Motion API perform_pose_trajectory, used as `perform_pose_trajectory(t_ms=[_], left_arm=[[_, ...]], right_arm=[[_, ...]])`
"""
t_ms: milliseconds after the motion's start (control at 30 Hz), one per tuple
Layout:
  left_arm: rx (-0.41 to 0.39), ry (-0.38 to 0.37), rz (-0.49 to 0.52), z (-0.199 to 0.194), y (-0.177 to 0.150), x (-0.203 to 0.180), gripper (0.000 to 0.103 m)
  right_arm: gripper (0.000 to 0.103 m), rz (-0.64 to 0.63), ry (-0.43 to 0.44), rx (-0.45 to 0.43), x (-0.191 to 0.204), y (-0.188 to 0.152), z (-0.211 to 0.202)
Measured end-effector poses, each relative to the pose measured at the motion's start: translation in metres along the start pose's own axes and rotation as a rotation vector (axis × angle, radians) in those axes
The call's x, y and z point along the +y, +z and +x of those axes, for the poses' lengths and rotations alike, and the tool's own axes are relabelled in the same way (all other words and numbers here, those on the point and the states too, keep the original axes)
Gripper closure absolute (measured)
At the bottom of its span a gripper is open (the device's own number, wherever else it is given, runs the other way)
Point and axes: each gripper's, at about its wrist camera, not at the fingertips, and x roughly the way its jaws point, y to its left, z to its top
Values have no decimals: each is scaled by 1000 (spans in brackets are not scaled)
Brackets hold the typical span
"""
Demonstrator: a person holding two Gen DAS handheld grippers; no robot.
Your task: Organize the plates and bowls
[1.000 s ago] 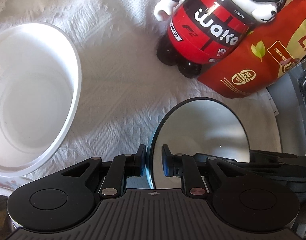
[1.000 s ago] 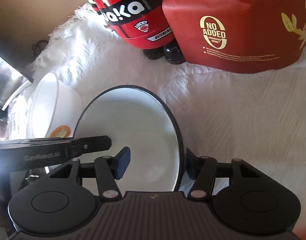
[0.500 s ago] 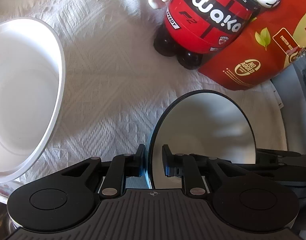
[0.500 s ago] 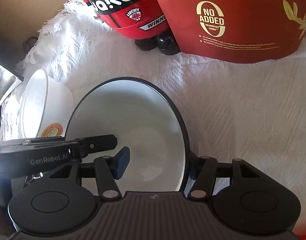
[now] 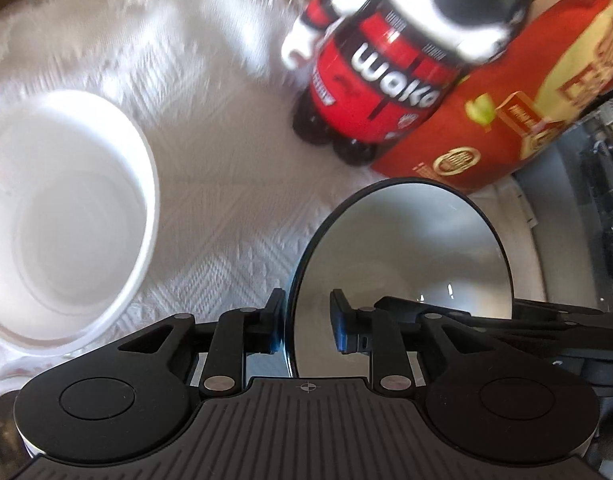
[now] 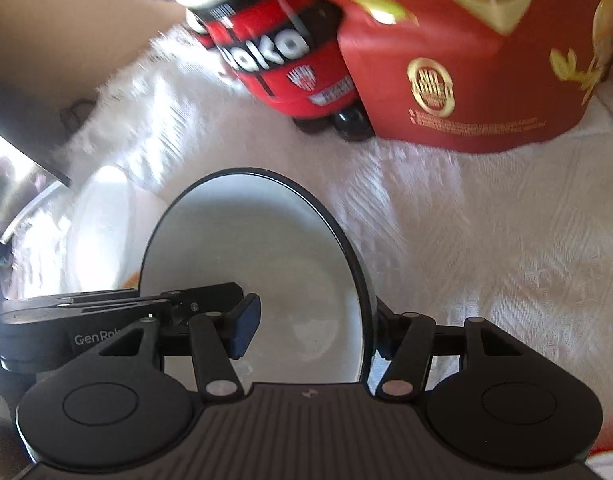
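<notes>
A white bowl with a thin black rim (image 5: 406, 248) (image 6: 258, 248) hangs between my two grippers over the white cloth. My left gripper (image 5: 306, 320) straddles its left rim; its jaws are opening, and the right pad (image 5: 340, 328) stands clear of the wall inside the bowl. My right gripper (image 6: 314, 328) spans the bowl's right wall, one pad (image 6: 246, 328) inside and one finger (image 6: 386, 332) outside, shut on it. A larger plain white bowl (image 5: 66, 216) (image 6: 98, 232) sits on the cloth to the left.
A red and black mascot figure (image 5: 390, 80) (image 6: 282, 52) and a red food bag (image 5: 526, 120) (image 6: 466, 72) stand at the back of the textured white cloth (image 5: 226, 200) (image 6: 506, 240). A dark appliance edge (image 6: 22, 136) lies at the far left.
The left jaws have spread apart from the bowl's rim, which they pinched before. Both views have shifted and blurred; the mascot and bag sit lower in frame than half a second ago.
</notes>
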Motion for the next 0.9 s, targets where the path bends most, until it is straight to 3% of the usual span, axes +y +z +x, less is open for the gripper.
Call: perform_pose_trajectory(t_ms=[200, 400, 667, 900], left_arm=[[29, 9, 59, -40, -13, -21, 76], [68, -47, 97, -56, -47, -28, 75], [121, -54, 237, -50, -96, -36, 74], [193, -51, 259, -32, -118, -26, 76]], right_arm=[[44, -6, 9, -33, 21, -11, -45], [44, 1, -2, 23, 26, -48, -77], [44, 71, -20, 99, 17, -107, -80], [44, 159, -7, 155, -1, -142, -51]])
